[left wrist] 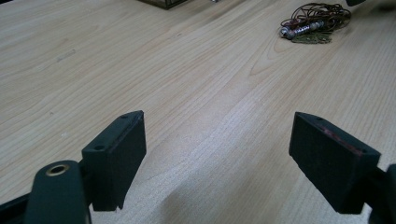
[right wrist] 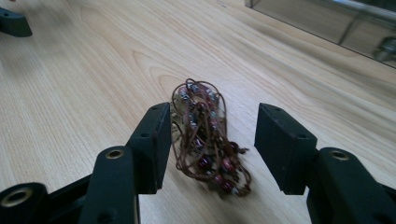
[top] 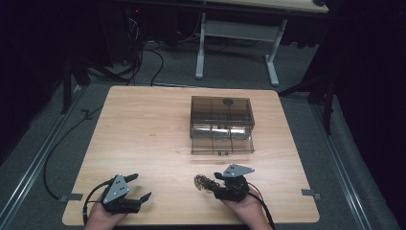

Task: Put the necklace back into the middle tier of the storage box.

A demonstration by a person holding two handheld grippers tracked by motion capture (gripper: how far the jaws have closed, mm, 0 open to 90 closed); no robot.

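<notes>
Right gripper view is showing one beaded cord bundle [right wrist: 208,140] lying on the bench [right wrist: 93,79] near its front edge, between the released right gripper [right wrist: 210,144]. Soft, light and tangly, it is probably best pinched across its thick middle. Left gripper [left wrist: 217,158] is gaping empty. One box [top: 221,123] is sitting mid-bench.

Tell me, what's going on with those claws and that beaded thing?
Both grippers open, left gripper idle. Beaded cord bundle lies on table between right gripper jaws, ungripped. Nothing blocking.
</notes>
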